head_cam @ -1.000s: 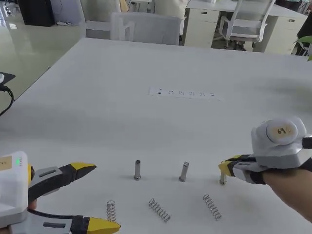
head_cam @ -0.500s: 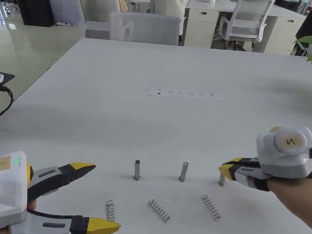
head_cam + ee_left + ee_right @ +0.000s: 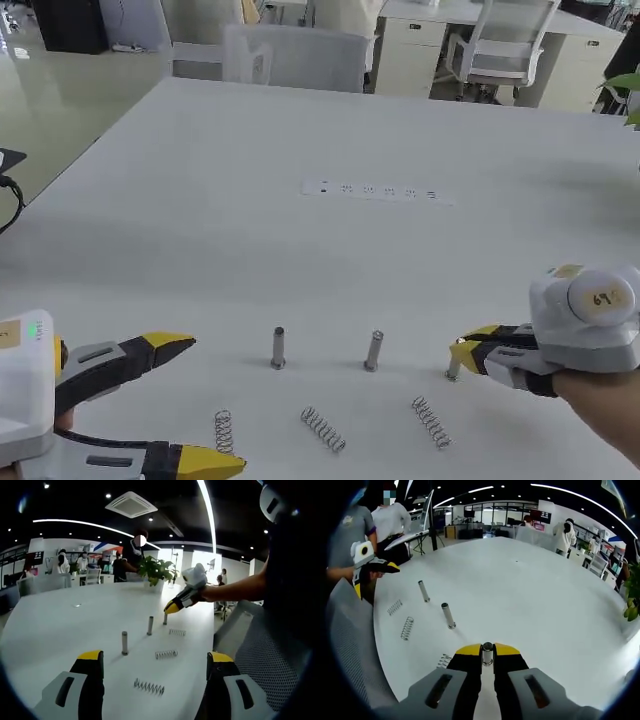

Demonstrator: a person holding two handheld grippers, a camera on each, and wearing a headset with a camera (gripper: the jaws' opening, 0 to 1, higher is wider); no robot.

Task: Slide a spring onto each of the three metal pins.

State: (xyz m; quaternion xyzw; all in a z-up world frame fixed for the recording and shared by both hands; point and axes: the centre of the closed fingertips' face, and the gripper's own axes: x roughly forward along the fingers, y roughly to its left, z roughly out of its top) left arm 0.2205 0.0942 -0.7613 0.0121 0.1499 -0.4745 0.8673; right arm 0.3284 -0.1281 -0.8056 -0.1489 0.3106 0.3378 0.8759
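tip: your right claw pinches the right pin near its top, upright on the desk. left claw hangs spread by the left spring, lying flat before the left pin. grab that spring at one end, leaving its bore free.

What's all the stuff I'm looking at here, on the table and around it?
table: one, white, under everything
pins: three, silver, standing in a row close to the person
springs: three, grey, lying in front of the pins
power strip: one, white, mid-table
office chairs: two, pale, beyond the table
left gripper: one, yellow-tipped jaws open, bottom left
right gripper: one, jaws shut on the right pin
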